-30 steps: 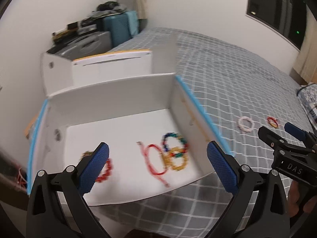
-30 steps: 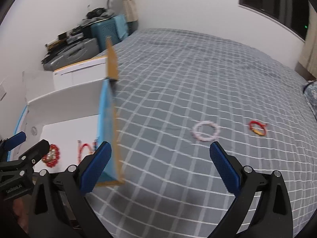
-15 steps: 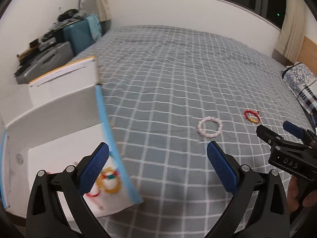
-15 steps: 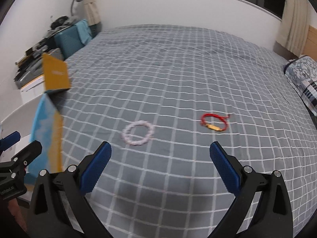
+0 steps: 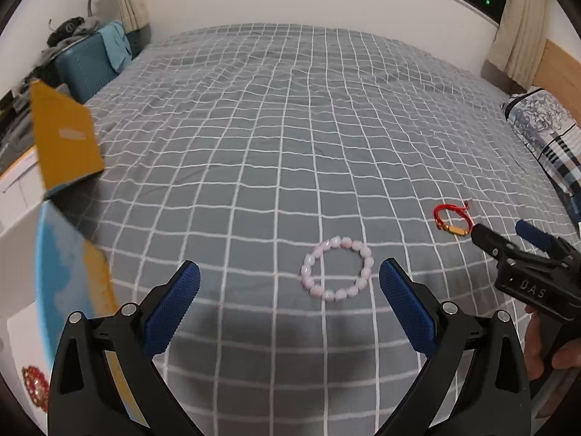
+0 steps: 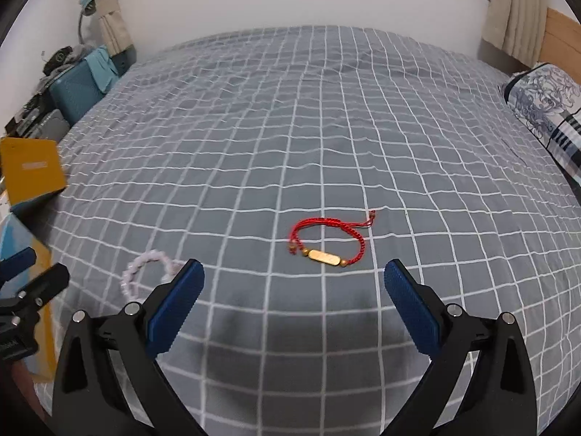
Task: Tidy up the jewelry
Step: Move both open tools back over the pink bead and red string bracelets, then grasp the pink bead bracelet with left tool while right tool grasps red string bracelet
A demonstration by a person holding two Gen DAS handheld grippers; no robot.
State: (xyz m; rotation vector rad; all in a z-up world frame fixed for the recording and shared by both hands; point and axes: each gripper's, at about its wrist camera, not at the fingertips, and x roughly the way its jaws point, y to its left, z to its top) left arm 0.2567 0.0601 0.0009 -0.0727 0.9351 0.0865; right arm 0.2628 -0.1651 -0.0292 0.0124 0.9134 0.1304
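A pink bead bracelet [image 5: 337,268] lies flat on the grey checked bedspread [image 5: 290,145], just ahead of my open, empty left gripper [image 5: 288,303]. It also shows in the right wrist view [image 6: 143,269], partly behind my left finger. A red cord bracelet with a gold bar [image 6: 328,241] lies just ahead of my open, empty right gripper [image 6: 294,299]; it also shows in the left wrist view [image 5: 452,218]. The white box with blue and yellow sides [image 5: 61,272] stands at the left, with a red bead bracelet [image 5: 34,387] inside it.
A patterned pillow [image 6: 548,109] lies at the bed's right edge. A blue suitcase [image 5: 92,65] and clutter stand beyond the bed's far left corner. The box's yellow flap [image 5: 63,141] sticks up at the left. A wall runs behind the bed.
Both grippers have swung right, away from the box and toward the two bracelets on the bed, and come closer to them. Both stay open.
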